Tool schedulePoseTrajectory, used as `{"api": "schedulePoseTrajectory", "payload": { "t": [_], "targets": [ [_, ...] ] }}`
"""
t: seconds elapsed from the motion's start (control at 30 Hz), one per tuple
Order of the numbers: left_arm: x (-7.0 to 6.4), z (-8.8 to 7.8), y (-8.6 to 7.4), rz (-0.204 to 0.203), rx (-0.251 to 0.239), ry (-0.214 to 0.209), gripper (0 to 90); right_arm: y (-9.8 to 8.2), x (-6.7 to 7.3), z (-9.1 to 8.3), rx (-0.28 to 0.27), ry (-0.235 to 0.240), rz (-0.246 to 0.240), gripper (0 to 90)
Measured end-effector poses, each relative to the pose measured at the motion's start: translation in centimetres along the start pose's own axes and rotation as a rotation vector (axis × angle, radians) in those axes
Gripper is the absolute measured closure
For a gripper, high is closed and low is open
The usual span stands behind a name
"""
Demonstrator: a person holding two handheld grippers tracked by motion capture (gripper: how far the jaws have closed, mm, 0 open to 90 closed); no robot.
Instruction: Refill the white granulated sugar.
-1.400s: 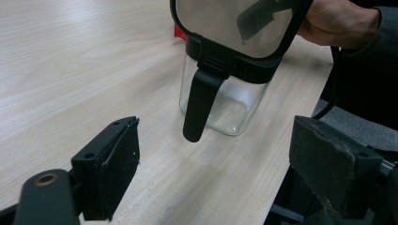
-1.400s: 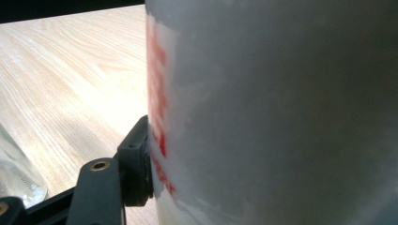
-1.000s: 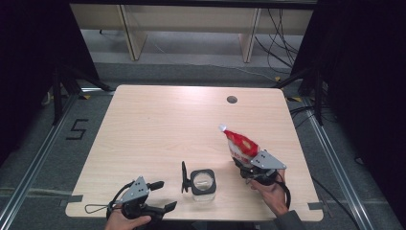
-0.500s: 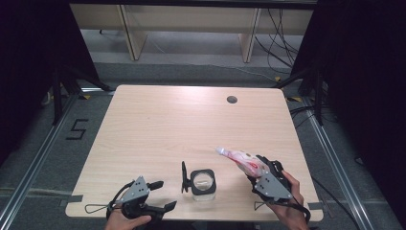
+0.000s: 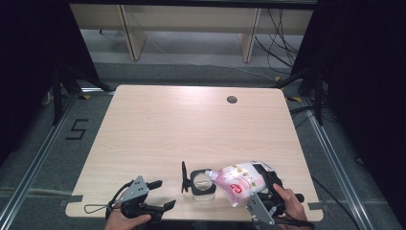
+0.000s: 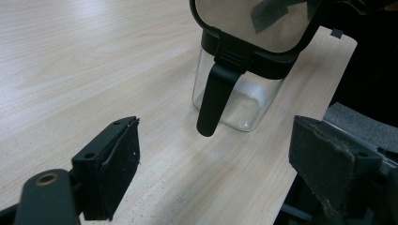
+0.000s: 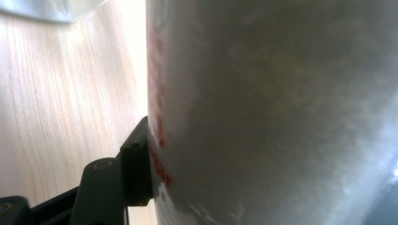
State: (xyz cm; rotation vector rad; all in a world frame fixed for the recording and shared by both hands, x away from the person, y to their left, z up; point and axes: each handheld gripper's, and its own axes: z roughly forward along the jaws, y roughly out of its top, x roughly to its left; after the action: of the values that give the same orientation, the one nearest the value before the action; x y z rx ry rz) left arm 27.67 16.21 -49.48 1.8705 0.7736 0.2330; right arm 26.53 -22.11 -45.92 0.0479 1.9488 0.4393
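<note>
At about seven o'clock on the table, the left gripper rests near the front edge with its jaws spread and nothing between them, pointing toward the clear container; it looks parked there, ready to steady the container if needed. In the left gripper view the container stands upright just ahead, a thin layer of white grains on its bottom, and its black-framed lid is swung up on its hinge, so the mouth is free for filling. At six o'clock in the high view the container sits close to the front edge, its lid standing upright on its left. At five o'clock the right gripper clasps a white-and-red pouch, tipped over so its spout points toward the container's open mouth, seemingly to pour. The right gripper view shows one pad pressed against the pouch's side.
</note>
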Motion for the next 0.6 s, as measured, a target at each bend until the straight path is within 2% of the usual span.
{"api": "schedulePoseTrajectory", "payload": {
  "t": [0.03, 0.07, 0.1, 0.13, 0.17, 0.2, 0.23, 0.27, 0.3, 0.33, 0.37, 0.4, 0.43, 0.47, 0.5, 0.57, 0.6],
  "targets": [
    [0.01, 0.07, 0.01, 0.001, -0.009, -0.007, 16.2, 0.05, 0.17, 0.15, -0.005, -0.012, -0.016, 38.3],
    [0.16, 0.07, 0.06, 0.022, -0.004, -0.011, 16.3, 0.22, 0.09, 0.1, -0.004, -0.009, -0.048, 38.4],
    [0.02, 0.1, 0.03, 0.009, -0.003, -0.001, 16.3, 0.24, 0.23, 0.14, 0.003, 0.0, -0.029, 38.4],
    [0.12, 0.06, 0.02, 0.02, 0.008, -0.006, 16.2, 0.25, 0.25, 0.32, -0.01, -0.001, -0.04, 38.4],
    [0.08, 0.16, 0.01, 0.019, -0.004, -0.01, 16.3, 0.32, 0.24, 0.39, -0.014, -0.006, -0.061, 38.4],
    [0.09, 0.08, 0.01, 0.016, 0.002, -0.005, 16.3, 0.51, 0.09, 0.32, -0.003, -0.012, -0.11, 38.5],
    [0.14, 0.05, 0.03, 0.021, 0.005, -0.003, 16.3, 0.41, 0.46, 0.43, 0.001, -0.016, -0.095, 38.4],
    [0.14, 0.0, 0.05, 0.023, 0.011, 0.005, 16.3, 0.5, 0.61, 0.35, 0.023, -0.024, -0.112, 38.5],
    [0.21, 0.01, 0.06, 0.031, 0.011, 0.001, 16.3, 0.51, 0.56, 0.45, 0.013, -0.038, -0.154, 38.5],
    [0.2, 0.0, 0.05, 0.029, 0.011, 0.003, 16.3, 0.69, 0.29, 0.39, 0.018, -0.052, -0.224, 38.5],
    [0.21, -0.01, 0.05, 0.029, 0.012, 0.004, 16.3, 0.54, 0.72, 0.39, 0.032, -0.047, -0.172, 38.5],
    [0.2, 0.01, 0.05, 0.029, 0.011, 0.004, 16.3, 0.62, 0.69, 0.34, 0.038, -0.055, -0.197, 38.6],
    [0.2, 0.05, 0.04, 0.029, 0.007, 0.0, 16.3, 0.75, 0.48, 0.31, 0.039, -0.073, -0.265, 38.6],
    [0.17, 0.05, 0.02, 0.022, 0.007, -0.004, 16.4, 0.72, 0.78, 0.23, 0.053, -0.089, -0.264, 38.7],
    [0.21, 0.06, 0.03, 0.029, 0.005, -0.004, 16.4, 0.9, 0.63, 0.22, 0.051, -0.105, -0.328, 38.8],
    [0.23, -0.02, 0.05, 0.029, 0.012, 0.003, 16.4, 0.9, 0.74, 0.13, 0.063, -0.109, -0.306, 38.9],
    [0.22, 0.0, 0.04, 0.028, 0.011, 0.003, 16.4, 0.93, 0.66, 0.13, 0.058, -0.111, -0.319, 38.9]
  ]
}}
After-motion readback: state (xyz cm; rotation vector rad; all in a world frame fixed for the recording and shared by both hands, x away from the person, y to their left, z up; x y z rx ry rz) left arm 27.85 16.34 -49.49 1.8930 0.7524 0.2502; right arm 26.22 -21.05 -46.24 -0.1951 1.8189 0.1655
